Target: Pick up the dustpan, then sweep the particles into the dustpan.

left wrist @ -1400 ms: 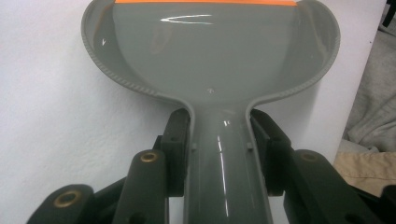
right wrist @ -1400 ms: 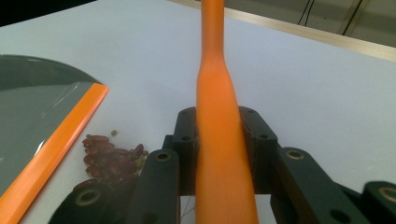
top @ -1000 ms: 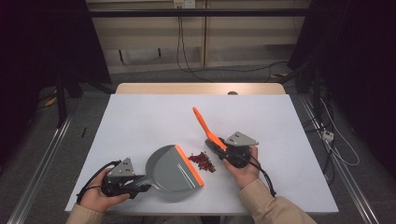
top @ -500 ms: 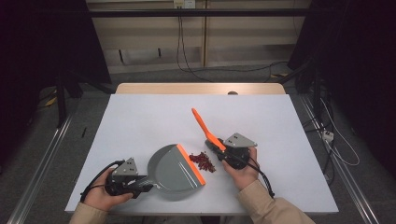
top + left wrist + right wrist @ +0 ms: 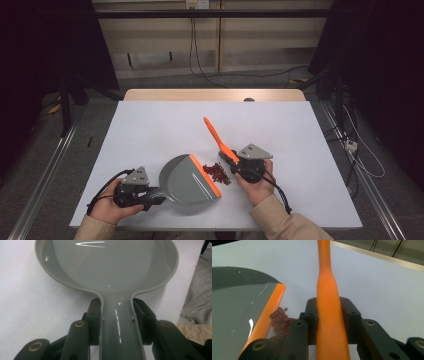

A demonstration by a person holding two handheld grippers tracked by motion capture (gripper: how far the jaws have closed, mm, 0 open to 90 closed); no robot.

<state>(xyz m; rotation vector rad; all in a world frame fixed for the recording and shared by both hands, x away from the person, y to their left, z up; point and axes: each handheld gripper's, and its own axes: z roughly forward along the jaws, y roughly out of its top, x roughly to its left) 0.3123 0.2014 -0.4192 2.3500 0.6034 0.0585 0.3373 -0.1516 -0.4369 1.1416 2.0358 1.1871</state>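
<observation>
A grey dustpan (image 5: 184, 184) with an orange lip (image 5: 205, 175) lies flat on the white table (image 5: 150, 130). My left gripper (image 5: 156, 193) is shut on its handle (image 5: 117, 325), and the pan's bowl (image 5: 110, 267) spreads out ahead of the jaws. A small pile of dark red beans (image 5: 218, 173) lies right against the lip. My right gripper (image 5: 235, 161) is shut on an orange brush handle (image 5: 214, 134), which slants up and away over the table. In the right gripper view the handle (image 5: 328, 297) runs up between the jaws, with the beans (image 5: 280, 319) and the lip (image 5: 269, 312) to the left.
The table's near edge (image 5: 220, 225) lies just behind both hands. Bare white tabletop stretches to the far side and to both sides. Cables trail from each gripper toward the person. Dark curtains and floor rails surround the table.
</observation>
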